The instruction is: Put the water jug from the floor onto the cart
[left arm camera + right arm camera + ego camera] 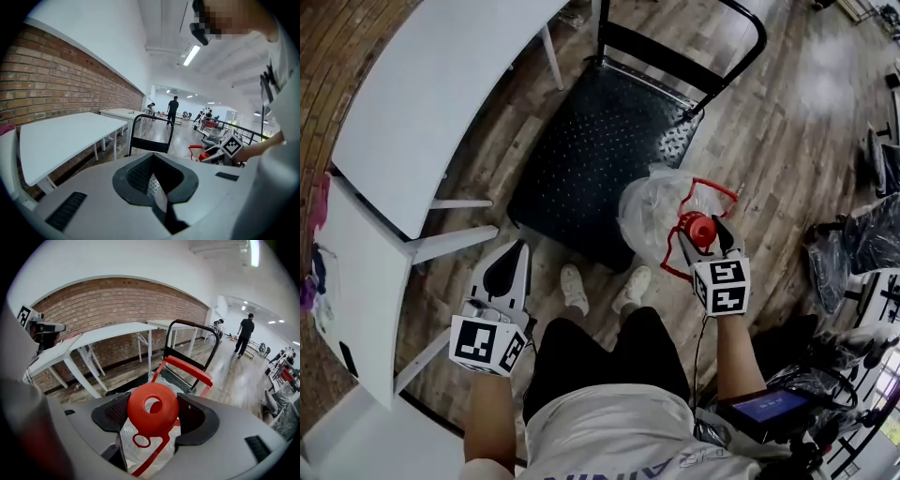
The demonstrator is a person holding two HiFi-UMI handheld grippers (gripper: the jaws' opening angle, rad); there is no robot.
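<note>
Filling the floor ahead, the cart has the jug at its near corner. The jug is clear and thin-walled, and looks light, dentable and slippery. Its stiff red cap seems the surest hold, and the right gripper has its jaws clamped there. The left gripper is empty, jaws together.

Jug clear, cap and handle red. Cart black, deck dotted; table white, wall red-brown brick, floor brown planks, shoes white. Left gripper and right gripper white, pads black, marker cubes black-and-white squares.
</note>
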